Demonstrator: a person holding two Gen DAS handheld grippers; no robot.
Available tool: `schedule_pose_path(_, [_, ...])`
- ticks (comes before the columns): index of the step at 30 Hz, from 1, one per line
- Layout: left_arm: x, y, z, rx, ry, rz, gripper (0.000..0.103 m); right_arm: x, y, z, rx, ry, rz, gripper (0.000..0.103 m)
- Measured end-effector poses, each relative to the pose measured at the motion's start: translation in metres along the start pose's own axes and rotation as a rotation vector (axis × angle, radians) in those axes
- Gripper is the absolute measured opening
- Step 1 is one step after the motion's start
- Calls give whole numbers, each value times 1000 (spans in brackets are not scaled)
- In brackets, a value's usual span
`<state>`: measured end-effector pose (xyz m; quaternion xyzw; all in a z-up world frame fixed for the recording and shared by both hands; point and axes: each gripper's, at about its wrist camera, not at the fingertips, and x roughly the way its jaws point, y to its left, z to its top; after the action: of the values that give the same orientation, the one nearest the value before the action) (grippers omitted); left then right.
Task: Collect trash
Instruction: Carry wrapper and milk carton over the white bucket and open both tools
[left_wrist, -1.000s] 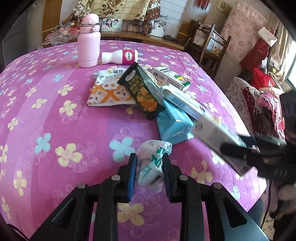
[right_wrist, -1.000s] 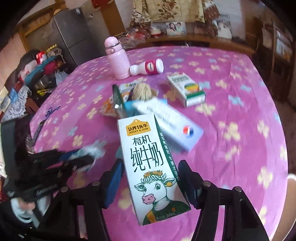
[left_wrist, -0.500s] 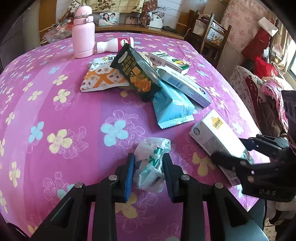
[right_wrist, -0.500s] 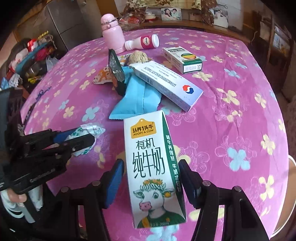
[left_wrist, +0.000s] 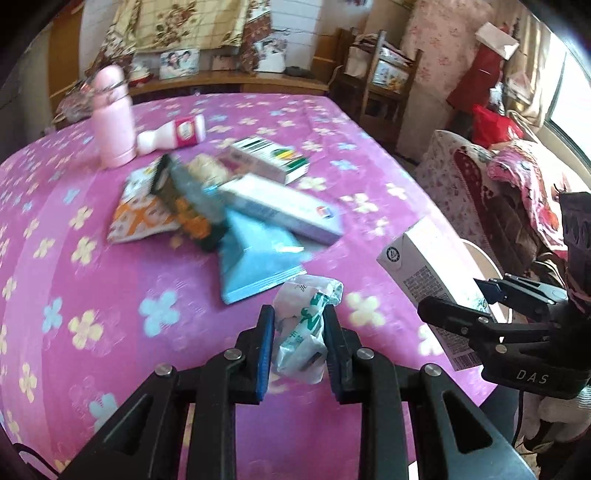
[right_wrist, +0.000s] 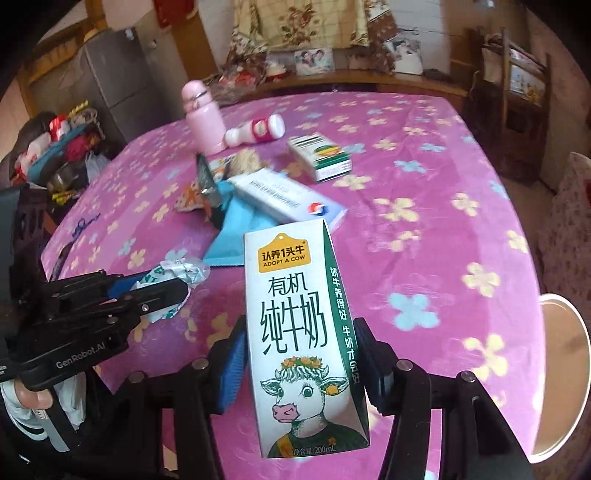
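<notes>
Two grippers, two bits of rubbish already in the air! Start big: the table (right_wrist: 424, 155) under its pink flowered cloth carries plenty of uncollected clutter. And look low on the right of the right wrist view, a pale round rim (right_wrist: 569, 354) just off the table edge, possibly a bin, though I can't say for sure.

Down in size now. A long white box (left_wrist: 280, 206) lies across a blue wrapper (left_wrist: 255, 258), a dark snack bag (left_wrist: 184, 206) leans on an orange-patterned packet (left_wrist: 136, 210), and a green-and-white carton (right_wrist: 321, 157) sits just beyond. A pink flask (right_wrist: 203, 118) stands upright at the back with a small white bottle (right_wrist: 258, 129) on its side next to it; whether those two count as trash I can't judge.

On to the catches! The right gripper (right_wrist: 299, 358) has its pads squeezing a milk carton (right_wrist: 299, 321), jaws having just tightened, carton lifted clear of the cloth. The left gripper (left_wrist: 299, 343) is nipped nearly shut on a crumpled white-and-green wrapper (left_wrist: 306, 325), also held up off the table.

Score so far: two pieces grabbed, neither dropped anywhere yet, and at least five pieces waiting in that heap.
</notes>
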<state>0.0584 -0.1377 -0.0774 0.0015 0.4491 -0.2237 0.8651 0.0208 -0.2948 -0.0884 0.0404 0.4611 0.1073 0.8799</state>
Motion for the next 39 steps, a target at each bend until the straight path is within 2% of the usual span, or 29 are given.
schedule_pose_path(9, [20, -74, 25, 103, 8, -90, 27, -34, -68, -20, 129, -38, -64, 57])
schedule_pose_path(22, [69, -204, 45, 250, 71, -263, 27, -83, -186, -57, 345, -93, -227, 57])
schedule_pose_path(26, [87, -233, 47, 269, 96, -295, 27, -88, -218, -68, 393, -84, -295, 57])
schedule_pose_path(31, [105, -262, 48, 291, 116, -330, 27, -85, -256, -83, 468, -66, -341, 57])
schedule_pose_path(35, [120, -276, 47, 280, 139, -341, 27, -75, -273, -89, 494, -44, -393, 57])
schedule_pose_path(38, [128, -278, 45, 274, 156, -336, 36, -71, -280, -94, 515, -34, -416, 59])
schedule_pose_path(39, [131, -278, 44, 272, 160, -337, 44, -69, -283, -96, 525, -33, -422, 60])
